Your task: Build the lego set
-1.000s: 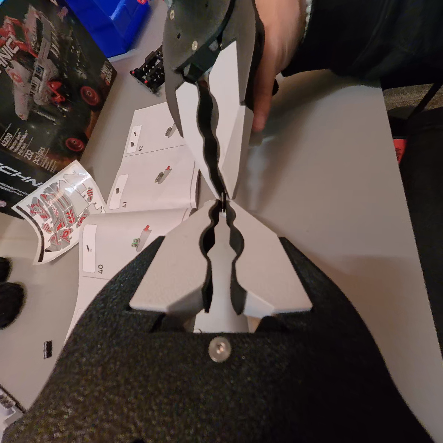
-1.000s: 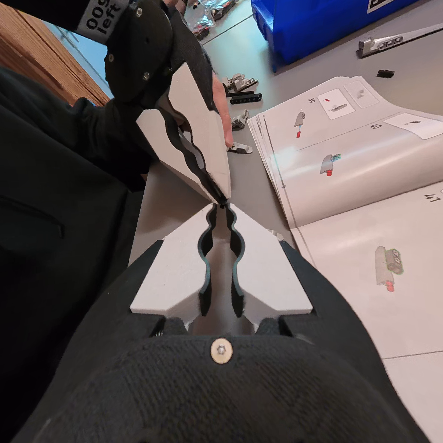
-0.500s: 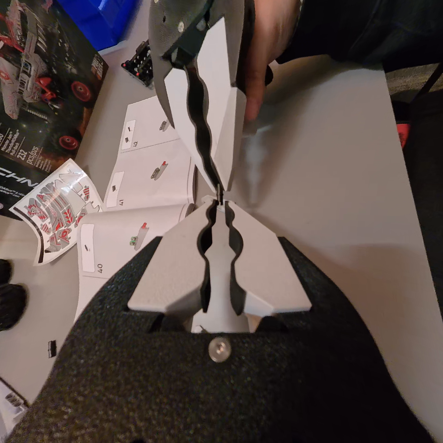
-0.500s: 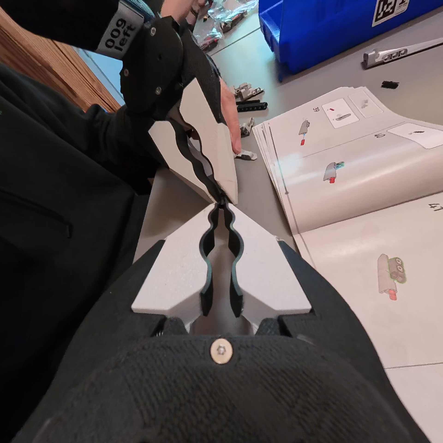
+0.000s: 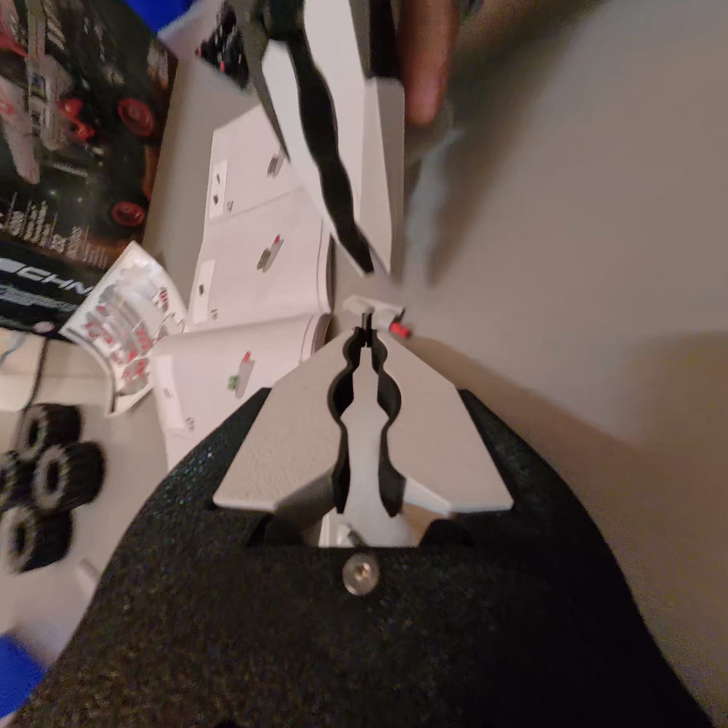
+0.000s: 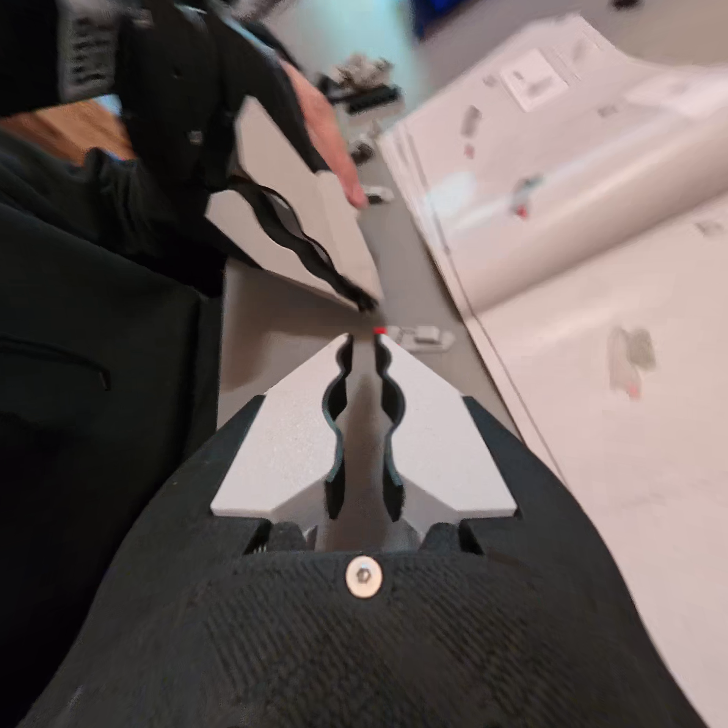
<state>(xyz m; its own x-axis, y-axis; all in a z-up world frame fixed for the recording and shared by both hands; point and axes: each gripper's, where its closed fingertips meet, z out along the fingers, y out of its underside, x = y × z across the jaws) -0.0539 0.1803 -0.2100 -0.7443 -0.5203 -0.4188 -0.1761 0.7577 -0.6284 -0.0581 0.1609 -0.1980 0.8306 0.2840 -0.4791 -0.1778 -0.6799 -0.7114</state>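
Observation:
My left gripper (image 5: pixel 366 335) is shut on a small thin black piece (image 5: pixel 368 318) that sticks out of its tips. Just beyond it a grey lego part with a red pin (image 5: pixel 376 311) lies on the grey table beside the booklet; it also shows in the right wrist view (image 6: pixel 423 335). My right gripper (image 6: pixel 363 338) stands slightly open and empty, low over the table next to that part. In the left wrist view the right gripper (image 5: pixel 364 266) hangs above and apart from the left one. The left gripper (image 6: pixel 366 302) shows blurred at upper left in the right wrist view.
An open instruction booklet (image 5: pixel 256 252) (image 6: pixel 591 275) lies next to the part. The set's box (image 5: pixel 71 138), a sticker sheet (image 5: pixel 126 315) and several black tyres (image 5: pixel 47 472) are at the left. Loose parts (image 6: pixel 366 82) lie farther back. A person's dark sleeve (image 6: pixel 98 315) fills the left.
The two grippers, tip to tip on the small black piece before, have parted. The right one has opened and let go; the left keeps the piece. Both views are blurred from motion.

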